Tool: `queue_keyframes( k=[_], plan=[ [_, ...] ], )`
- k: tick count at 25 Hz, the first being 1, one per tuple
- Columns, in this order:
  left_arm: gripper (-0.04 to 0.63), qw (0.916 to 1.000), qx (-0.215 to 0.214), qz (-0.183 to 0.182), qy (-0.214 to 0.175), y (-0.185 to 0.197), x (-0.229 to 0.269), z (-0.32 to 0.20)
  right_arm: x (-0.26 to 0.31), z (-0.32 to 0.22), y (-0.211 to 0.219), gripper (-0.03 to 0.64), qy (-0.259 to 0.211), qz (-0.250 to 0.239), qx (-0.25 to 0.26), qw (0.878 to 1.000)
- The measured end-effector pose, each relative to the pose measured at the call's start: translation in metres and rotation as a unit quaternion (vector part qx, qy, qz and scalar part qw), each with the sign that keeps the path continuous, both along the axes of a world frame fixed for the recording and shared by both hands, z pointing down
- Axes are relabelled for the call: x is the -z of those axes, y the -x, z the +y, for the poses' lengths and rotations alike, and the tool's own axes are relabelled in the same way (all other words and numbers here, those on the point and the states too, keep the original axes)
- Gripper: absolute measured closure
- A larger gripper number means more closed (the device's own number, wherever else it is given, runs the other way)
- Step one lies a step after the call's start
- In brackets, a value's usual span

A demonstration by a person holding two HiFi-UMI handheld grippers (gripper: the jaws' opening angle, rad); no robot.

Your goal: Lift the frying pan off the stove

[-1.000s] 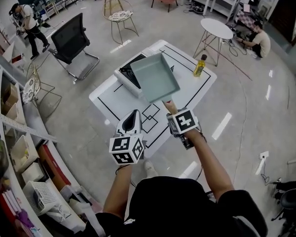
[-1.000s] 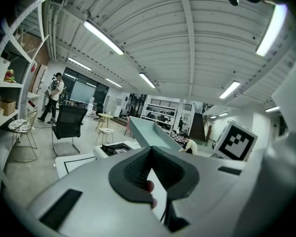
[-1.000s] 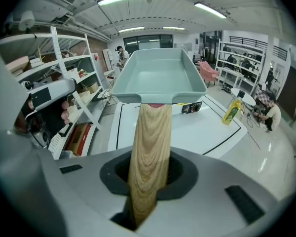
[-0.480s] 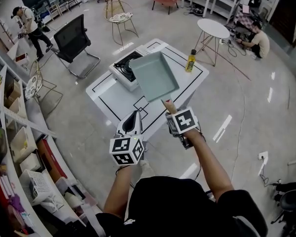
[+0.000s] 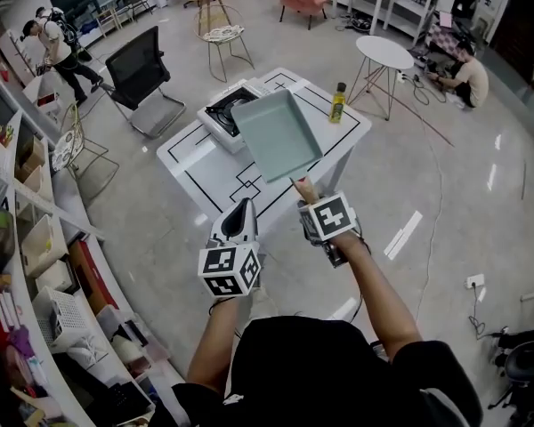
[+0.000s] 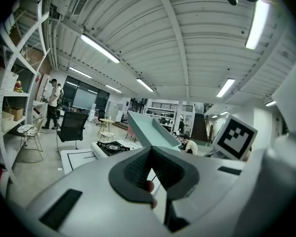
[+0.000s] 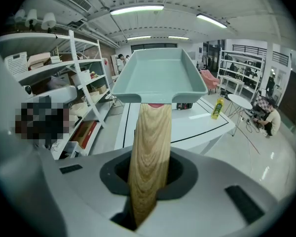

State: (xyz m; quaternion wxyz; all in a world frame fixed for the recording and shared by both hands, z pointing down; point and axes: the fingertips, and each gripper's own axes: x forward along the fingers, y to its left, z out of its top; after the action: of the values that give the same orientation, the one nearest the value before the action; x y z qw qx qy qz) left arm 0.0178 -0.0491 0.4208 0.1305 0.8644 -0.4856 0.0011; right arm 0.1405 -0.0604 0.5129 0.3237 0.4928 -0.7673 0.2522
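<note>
Well, rectangular pale-green frying pan point(image 5: 277, 134) with wood-grain handle point(image 7: 149, 152).

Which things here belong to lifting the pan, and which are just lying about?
In the job: frying pan, gripped by its wooden handle in the right tool; stove.
Lying about: left tool, shut and empty; yellow bottle; office chair; round side table.

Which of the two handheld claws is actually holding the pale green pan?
The right gripper: its jaws clamp the wooden handle of the frying pan, lifted in the air. The left gripper holds nothing, its jaws together.
</note>
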Motion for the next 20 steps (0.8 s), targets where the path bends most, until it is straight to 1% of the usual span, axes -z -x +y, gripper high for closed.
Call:
queue_keyframes(
  k=[4,9,12,20],
  plan=[
    [0.586,1.0,0.006,-0.002,-0.005,0.001,0.003,0.016,0.002,0.015,0.002,0.569,-0.004,-0.005,0.01,1.0],
    [0.586,0.9999,0.01,-0.005,-0.009,0.005,0.006,0.035,0.016,0.027,0.004,0.569,-0.028,-0.002,0.013,1.0],
    [0.586,0.9999,0.009,-0.008,-0.012,0.006,0.008,0.043,0.012,0.038,0.009,0.569,-0.017,-0.013,0.017,1.0],
    [0.586,0.9998,0.009,-0.011,-0.016,0.009,0.01,0.057,0.006,0.054,0.011,0.569,-0.012,-0.017,0.013,1.0]
  ],
)
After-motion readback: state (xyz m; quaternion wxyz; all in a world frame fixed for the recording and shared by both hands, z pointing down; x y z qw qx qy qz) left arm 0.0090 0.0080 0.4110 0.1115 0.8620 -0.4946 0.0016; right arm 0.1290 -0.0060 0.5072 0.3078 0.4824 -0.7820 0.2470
